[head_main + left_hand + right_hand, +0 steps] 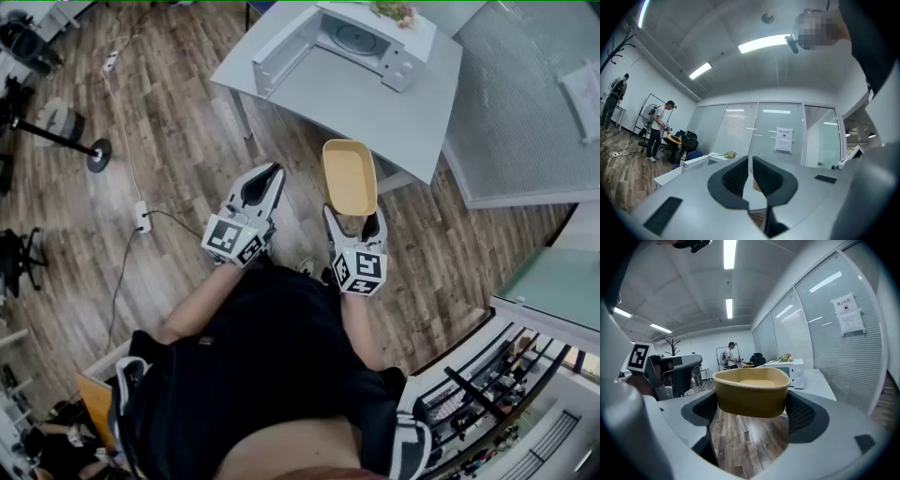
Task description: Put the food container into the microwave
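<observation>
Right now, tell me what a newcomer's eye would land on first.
The tan container clamped in the right tool, held over the wood floor. Ahead, the white microwave stands door open on the grey table. The left tool, alongside, is shut and empty.

Grey table sits on a wood floor. Left of the table there's a white power strip on the floor with a thin black cable trailing off it. Further left is a black stand with a round base. Right of the table is a grey carpet patch. Some flowers up at the table's far side. Behind the table runs a glass wall with a paper notice stuck on it. Way off left of the table a person stands by a black chair, with another person further left. Strip lights overhead.
</observation>
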Demonstrator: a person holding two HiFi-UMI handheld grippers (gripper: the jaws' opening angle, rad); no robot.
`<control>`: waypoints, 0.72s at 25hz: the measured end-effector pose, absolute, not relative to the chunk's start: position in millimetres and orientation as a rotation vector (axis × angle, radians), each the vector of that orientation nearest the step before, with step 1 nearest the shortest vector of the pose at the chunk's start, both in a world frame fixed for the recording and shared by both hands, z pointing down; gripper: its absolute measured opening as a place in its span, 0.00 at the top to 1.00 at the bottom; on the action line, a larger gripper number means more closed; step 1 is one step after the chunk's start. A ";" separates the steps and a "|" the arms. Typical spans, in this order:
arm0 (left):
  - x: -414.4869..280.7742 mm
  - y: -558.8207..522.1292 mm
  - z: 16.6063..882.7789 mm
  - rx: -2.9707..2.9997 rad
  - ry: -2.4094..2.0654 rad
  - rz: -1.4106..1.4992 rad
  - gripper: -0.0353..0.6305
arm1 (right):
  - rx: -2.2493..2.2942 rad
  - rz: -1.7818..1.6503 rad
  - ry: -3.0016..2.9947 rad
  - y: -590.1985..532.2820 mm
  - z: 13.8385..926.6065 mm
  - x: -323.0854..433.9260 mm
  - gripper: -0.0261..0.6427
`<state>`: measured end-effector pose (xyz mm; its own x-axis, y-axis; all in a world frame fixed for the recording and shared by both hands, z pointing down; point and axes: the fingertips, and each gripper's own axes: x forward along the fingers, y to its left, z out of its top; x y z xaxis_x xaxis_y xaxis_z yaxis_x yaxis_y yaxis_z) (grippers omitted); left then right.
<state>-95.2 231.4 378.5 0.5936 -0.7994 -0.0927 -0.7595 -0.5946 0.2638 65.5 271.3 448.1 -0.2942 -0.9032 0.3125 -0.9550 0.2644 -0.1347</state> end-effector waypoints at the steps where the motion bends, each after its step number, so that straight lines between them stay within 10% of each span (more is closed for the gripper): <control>1: -95.2 231.8 378.4 2.625 -1.297 -0.297 0.88 | 1.752 0.446 -2.356 272.0 448.6 64.7 0.26; 18: -122.6 227.9 382.5 2.636 -1.233 -0.304 0.88 | 1.829 0.462 -2.302 267.2 447.6 47.8 0.26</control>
